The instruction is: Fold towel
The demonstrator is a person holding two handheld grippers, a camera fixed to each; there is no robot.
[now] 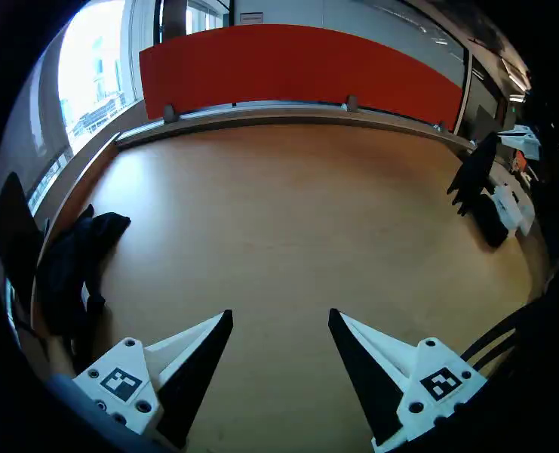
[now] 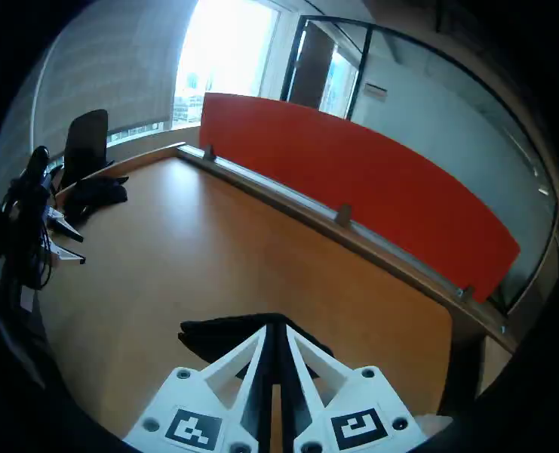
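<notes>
stretching under both tools is a smooth orange-brown wooden worktop [image 1: 294, 219], backed along its far edge by a flat matte red partition panel [image 1: 302, 68]. the left gripper [image 1: 279, 313] has its pointed white-and-black jaws spread wide with nothing between them. the right gripper [image 2: 275, 326] has its jaws pressed together, pinching a soft black towel [image 2: 213, 332], bunched and creased, near one end of the worktop. another crumpled dark cloth [image 1: 83, 257] sits at the opposite edge.

The left gripper view looked low across the desk [image 1: 294, 211] toward the red divider [image 1: 294, 68]; the right gripper view faced both obliquely, from higher.
</notes>
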